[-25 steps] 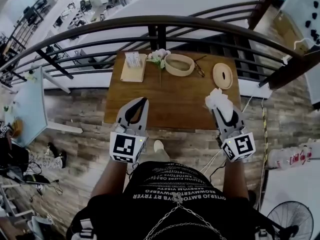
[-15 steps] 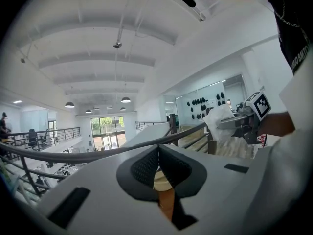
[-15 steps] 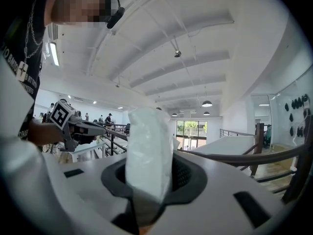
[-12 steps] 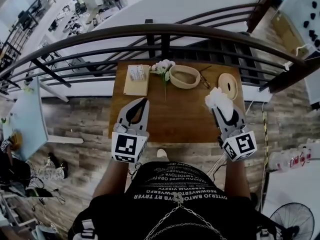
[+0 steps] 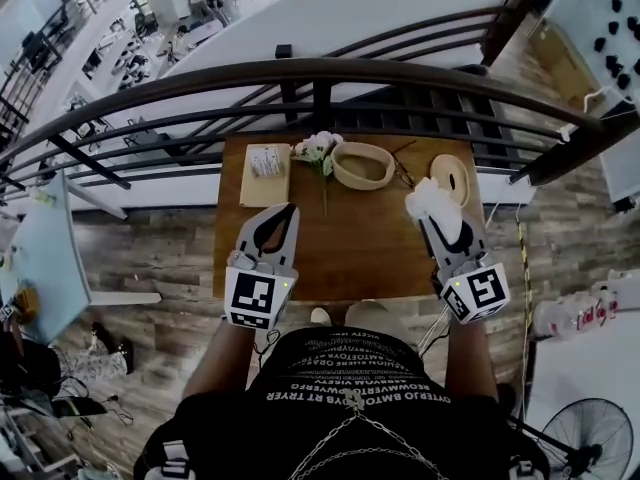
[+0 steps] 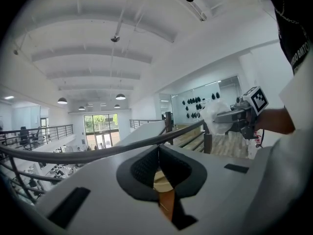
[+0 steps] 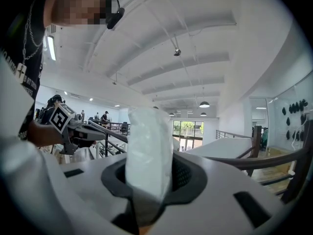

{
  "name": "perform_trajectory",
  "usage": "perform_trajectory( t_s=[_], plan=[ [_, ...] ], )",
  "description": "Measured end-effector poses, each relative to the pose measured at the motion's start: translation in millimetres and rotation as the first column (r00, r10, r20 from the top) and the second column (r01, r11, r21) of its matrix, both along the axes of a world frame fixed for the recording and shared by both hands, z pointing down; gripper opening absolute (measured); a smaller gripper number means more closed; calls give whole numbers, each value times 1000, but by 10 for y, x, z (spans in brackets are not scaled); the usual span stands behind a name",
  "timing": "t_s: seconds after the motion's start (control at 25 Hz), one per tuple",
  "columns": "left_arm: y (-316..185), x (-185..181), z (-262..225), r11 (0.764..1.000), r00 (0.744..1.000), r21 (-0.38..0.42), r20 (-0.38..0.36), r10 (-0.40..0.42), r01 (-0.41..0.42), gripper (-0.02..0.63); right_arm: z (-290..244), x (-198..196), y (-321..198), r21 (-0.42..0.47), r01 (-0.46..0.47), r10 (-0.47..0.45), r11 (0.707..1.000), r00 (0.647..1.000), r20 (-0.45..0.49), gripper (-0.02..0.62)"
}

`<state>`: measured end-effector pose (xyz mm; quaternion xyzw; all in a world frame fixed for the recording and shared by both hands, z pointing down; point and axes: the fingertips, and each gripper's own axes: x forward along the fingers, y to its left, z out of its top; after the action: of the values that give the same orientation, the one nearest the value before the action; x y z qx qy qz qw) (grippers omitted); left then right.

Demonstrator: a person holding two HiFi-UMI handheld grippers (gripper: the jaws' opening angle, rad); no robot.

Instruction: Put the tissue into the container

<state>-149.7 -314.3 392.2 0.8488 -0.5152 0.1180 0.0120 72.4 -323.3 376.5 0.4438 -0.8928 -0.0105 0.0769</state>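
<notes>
While the right tongs pinch a crumpled white tissue, the left tongs sit closed, empty.

The tissue I hold is white against the brown wood-grain tabletop. My left tool and right tool are grey, with black-and-white square markers. The container is pale beige.
</notes>
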Motion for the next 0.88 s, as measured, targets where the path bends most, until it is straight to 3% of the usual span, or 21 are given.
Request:
perform_trajectory(
  t_s=[0.24,0.52,0.88],
  plan=[
    [-184,54,46,1000,1000,-13,7,8,-8,28,167,47,-333,-35,-5,5,999,1000,-10,120],
    [-539,5,82,999,999,-20,13,-49,49,28,578,99,-913,-110,18,-22,994,999,-32,121],
    [-1006,39,179,996,996,-45,49,-81,83,28,1244,64,-1680,-236,61,-79,970,995,-65,120]
  ],
)
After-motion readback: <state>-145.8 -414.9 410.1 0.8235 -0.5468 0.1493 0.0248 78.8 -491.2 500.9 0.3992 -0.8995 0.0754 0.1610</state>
